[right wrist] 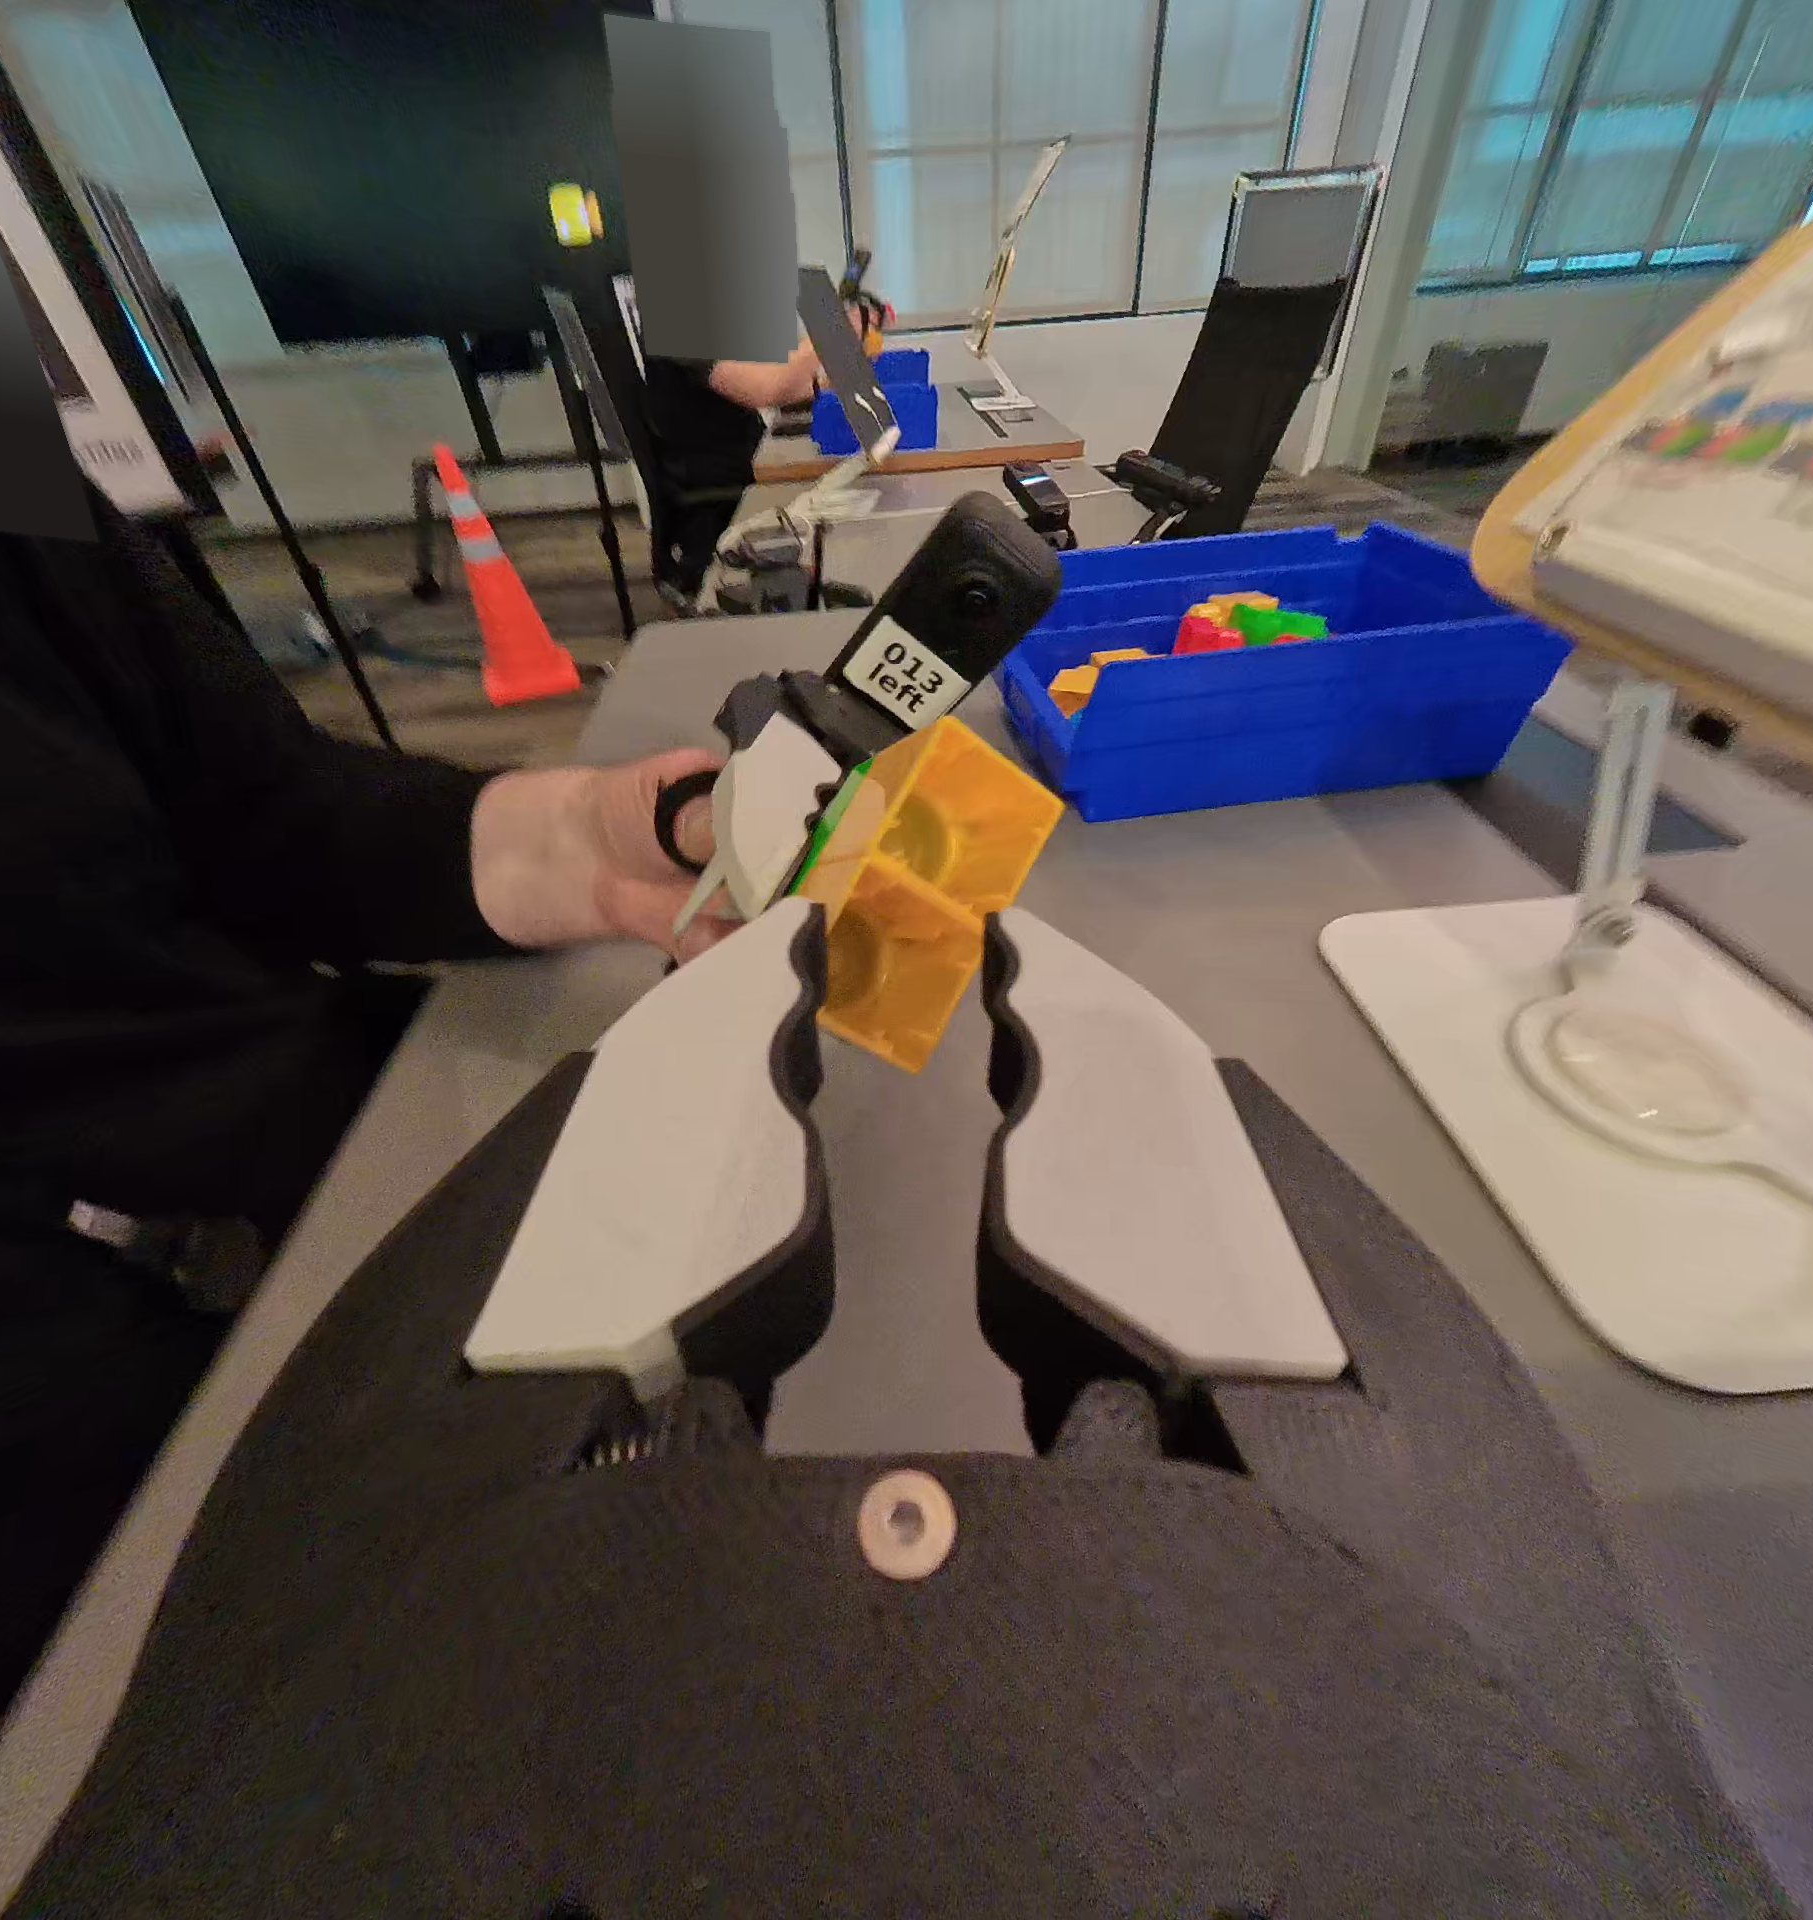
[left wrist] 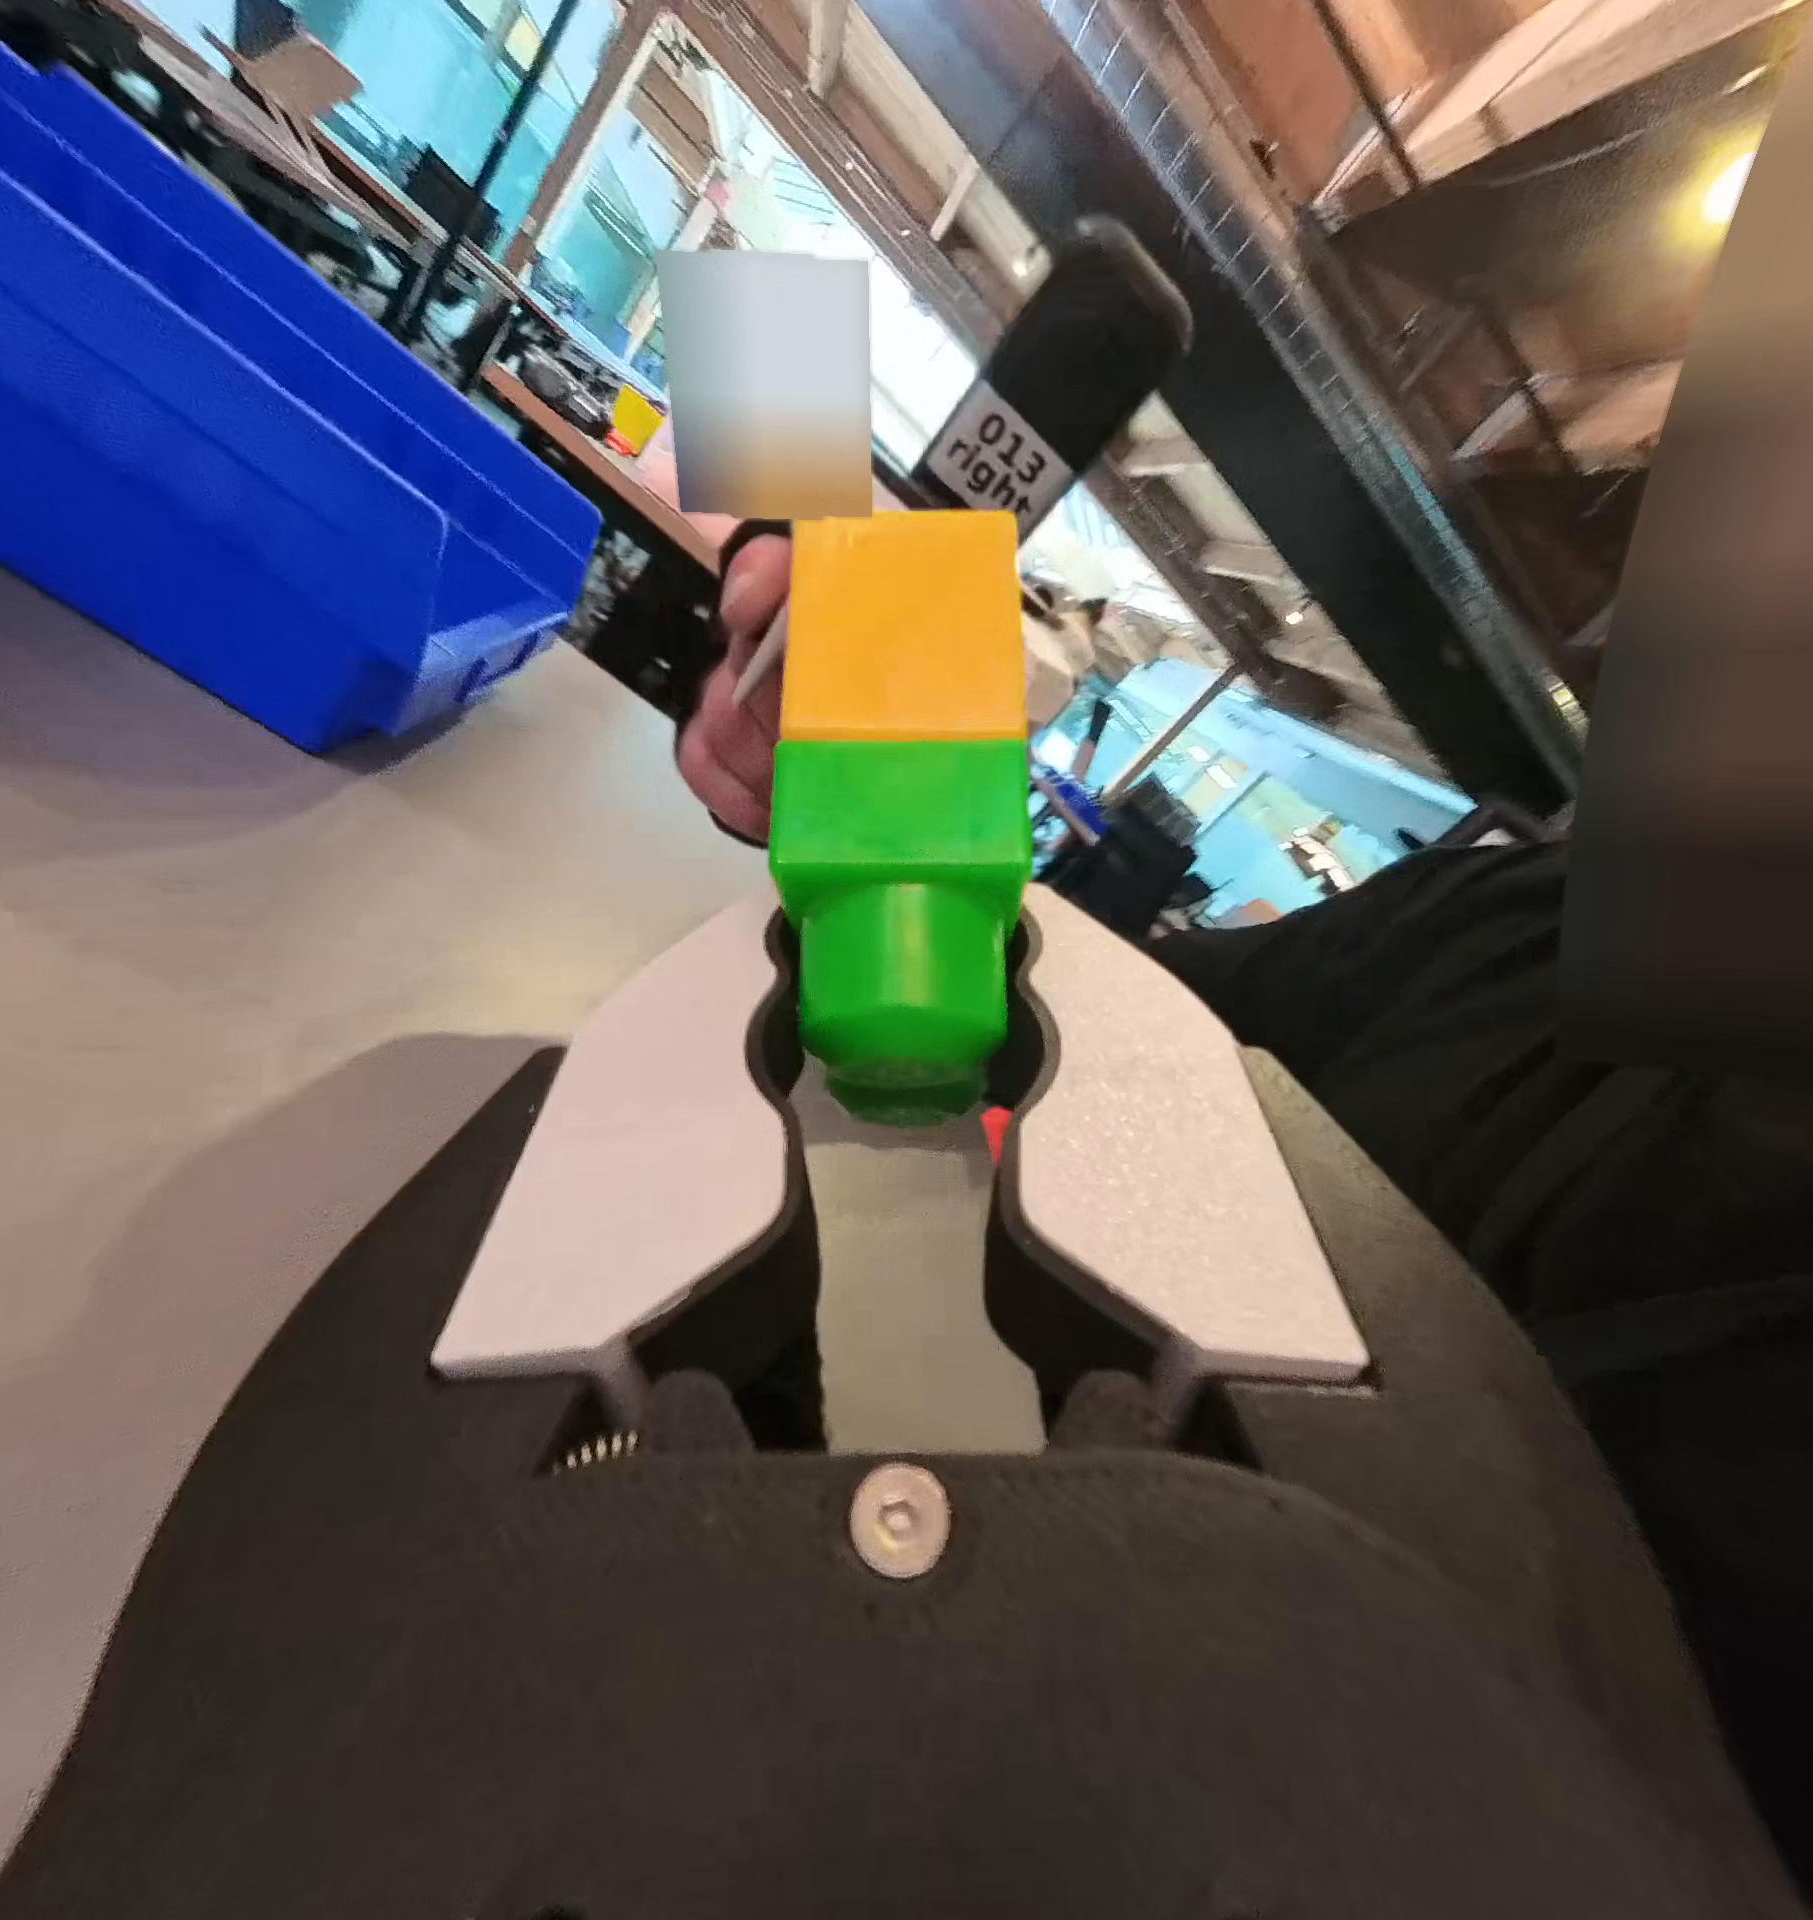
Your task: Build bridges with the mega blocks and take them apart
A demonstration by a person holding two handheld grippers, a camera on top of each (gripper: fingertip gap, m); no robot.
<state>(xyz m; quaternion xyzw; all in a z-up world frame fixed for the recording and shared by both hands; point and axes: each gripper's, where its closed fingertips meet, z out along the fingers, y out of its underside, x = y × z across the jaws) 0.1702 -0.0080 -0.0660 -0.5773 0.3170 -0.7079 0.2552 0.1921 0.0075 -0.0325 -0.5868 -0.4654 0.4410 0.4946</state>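
Observation:
My left gripper [left wrist: 902, 935] is shut on the round stud of a green block [left wrist: 902, 821], which is held in the air. An orange block [left wrist: 902, 623] is joined to the green block's far end. In the right wrist view the orange block [right wrist: 923, 894] shows its hollow underside, with a sliver of the green block [right wrist: 829, 821] behind it. My right gripper [right wrist: 897, 935] is shut on the lower half of the orange block, with both pads against its sides near the tips. The left gripper [right wrist: 777, 821] also shows there, held by a hand.
A blue bin [right wrist: 1297, 717] with several loose blocks stands on the grey table [right wrist: 1245, 883] at the back right; it also shows in the left wrist view [left wrist: 206, 468]. A white stand base [right wrist: 1608, 1143] with a tilted board is at the right. A black-sleeved arm [right wrist: 258, 831] is at the left. My hands' fingertips stand some 5 cm from each other.

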